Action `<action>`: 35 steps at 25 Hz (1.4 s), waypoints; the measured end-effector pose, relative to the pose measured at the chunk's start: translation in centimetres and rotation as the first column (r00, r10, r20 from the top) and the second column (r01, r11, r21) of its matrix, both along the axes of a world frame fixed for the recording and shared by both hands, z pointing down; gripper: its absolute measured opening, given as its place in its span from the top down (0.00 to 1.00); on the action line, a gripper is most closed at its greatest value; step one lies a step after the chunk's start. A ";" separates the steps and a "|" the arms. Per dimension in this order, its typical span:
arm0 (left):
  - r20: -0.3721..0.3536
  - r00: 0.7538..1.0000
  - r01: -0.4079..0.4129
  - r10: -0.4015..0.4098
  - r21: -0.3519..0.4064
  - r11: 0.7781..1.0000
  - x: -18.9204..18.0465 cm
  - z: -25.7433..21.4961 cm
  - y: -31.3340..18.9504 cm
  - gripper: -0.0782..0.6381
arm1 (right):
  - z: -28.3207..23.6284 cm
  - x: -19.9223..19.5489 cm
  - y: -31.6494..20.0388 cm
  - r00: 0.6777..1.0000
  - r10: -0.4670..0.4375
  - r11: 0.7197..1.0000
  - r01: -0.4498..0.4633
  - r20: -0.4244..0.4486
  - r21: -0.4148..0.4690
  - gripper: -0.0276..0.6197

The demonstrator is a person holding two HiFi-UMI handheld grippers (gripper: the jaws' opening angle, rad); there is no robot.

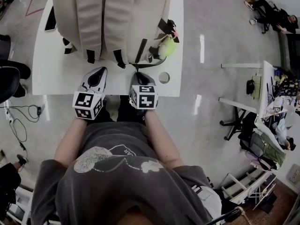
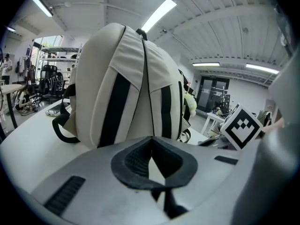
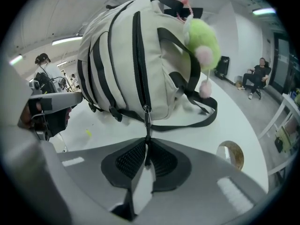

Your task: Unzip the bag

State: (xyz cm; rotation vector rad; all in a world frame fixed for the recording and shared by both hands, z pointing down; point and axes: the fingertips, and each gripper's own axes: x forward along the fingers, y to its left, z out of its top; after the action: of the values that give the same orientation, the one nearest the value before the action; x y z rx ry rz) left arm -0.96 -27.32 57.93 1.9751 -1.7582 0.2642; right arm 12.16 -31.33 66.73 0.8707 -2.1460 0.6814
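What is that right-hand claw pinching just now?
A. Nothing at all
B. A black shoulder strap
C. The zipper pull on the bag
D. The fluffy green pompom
C: in the right gripper view, the right gripper has its jaws closed on the zipper pull hanging from the backpack, while the green pompom dangles well apart from it.

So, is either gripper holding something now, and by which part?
The right gripper is shut on the zipper pull of the backpack, pinching the pull's lower end. The left gripper holds nothing; its jaws are together.
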 end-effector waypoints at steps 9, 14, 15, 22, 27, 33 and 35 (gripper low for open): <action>-0.002 0.997 0.079 -0.079 -0.002 0.997 -2.1 -0.4 0.1 0.88 | 0.2 -0.3 -0.3 0.999 -0.037 0.999 0.037 0.007 -0.001 0.91; -0.004 0.993 0.118 -0.118 0.001 0.993 -2.5 -0.9 -0.3 0.88 | -0.7 0.1 -0.5 0.996 -0.062 0.998 0.061 0.057 0.023 0.84; 0.000 0.993 0.121 -0.121 0.005 0.993 -2.6 -1.1 -0.5 0.88 | -1.1 0.1 -0.6 0.995 -0.065 0.998 0.063 0.077 0.031 0.82; -0.027 0.985 0.169 -0.169 0.022 0.985 -5.1 -2.2 -0.5 0.88 | -4.6 0.8 -2.7 0.989 -0.037 0.991 0.017 0.146 0.135 0.77; -0.063 0.991 0.121 -0.118 0.038 0.992 -7.4 -2.7 1.0 0.88 | -6.7 0.4 -3.3 0.986 0.080 0.971 -0.110 0.146 0.210 0.77; -0.103 0.995 0.017 -0.009 0.070 0.997 -10.6 -3.0 3.6 0.88 | -10.1 0.1 -1.5 0.951 0.250 0.895 -0.298 0.180 0.331 0.77; -0.107 0.994 -0.008 0.017 0.089 0.996 -12.0 -3.4 4.3 0.88 | -10.4 -0.7 -0.3 0.947 0.274 0.887 -0.317 0.170 0.336 0.77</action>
State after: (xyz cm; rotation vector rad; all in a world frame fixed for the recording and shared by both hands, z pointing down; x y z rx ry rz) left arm -12.95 -23.02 54.52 2.0233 -1.7169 0.0833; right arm 11.43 -31.60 56.34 1.4101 -2.3082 0.4994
